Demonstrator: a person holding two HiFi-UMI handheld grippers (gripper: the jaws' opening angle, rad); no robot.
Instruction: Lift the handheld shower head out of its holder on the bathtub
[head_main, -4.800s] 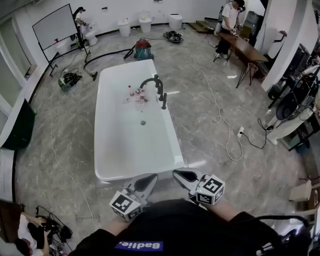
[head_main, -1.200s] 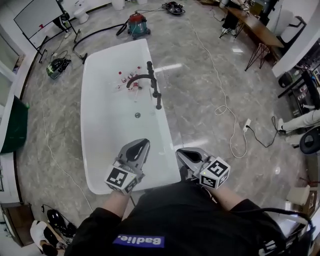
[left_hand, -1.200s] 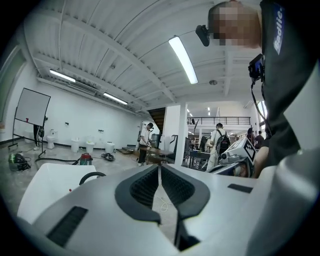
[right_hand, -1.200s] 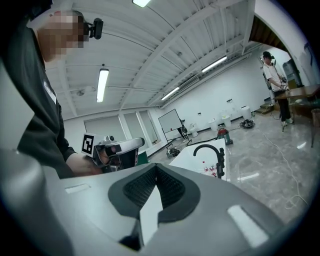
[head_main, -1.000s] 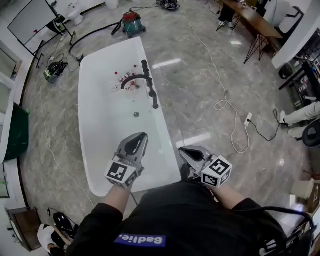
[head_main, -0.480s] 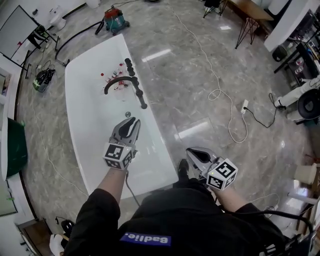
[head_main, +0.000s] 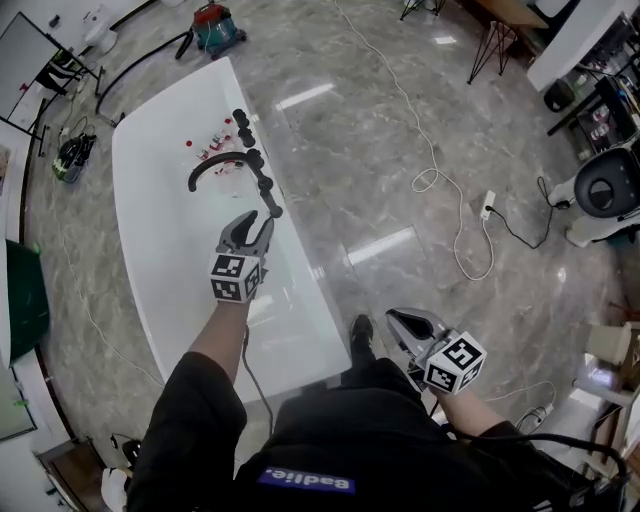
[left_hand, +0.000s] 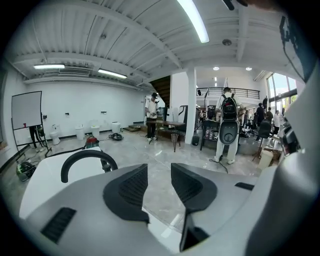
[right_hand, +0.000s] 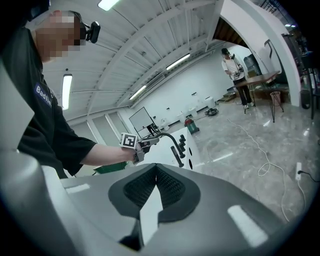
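The black handheld shower head (head_main: 268, 196) stands in its holder on the right rim of the white bathtub (head_main: 150, 250), just below the arched black spout (head_main: 212, 164). My left gripper (head_main: 256, 220) hovers over the tub rim, its tips just short of the shower head. Its jaws are opening, with nothing between them (left_hand: 159, 170). The left gripper view shows the spout (left_hand: 85, 159) off to the left. My right gripper (head_main: 398, 316) hangs low beside my body over the floor, shut and empty (right_hand: 156, 166). From there I see the shower head (right_hand: 176, 151) and the left gripper (right_hand: 146, 143).
Small red-and-white bottles (head_main: 208, 150) lie in the tub near the spout. A red vacuum cleaner (head_main: 214, 26) stands beyond the tub's far end. A white cable (head_main: 440, 180) and a power strip (head_main: 487, 210) lie on the marble floor at right.
My left gripper has travelled forward and down along the tub rim to the faucet, and its jaws have parted. The right gripper has dropped back to my right side.
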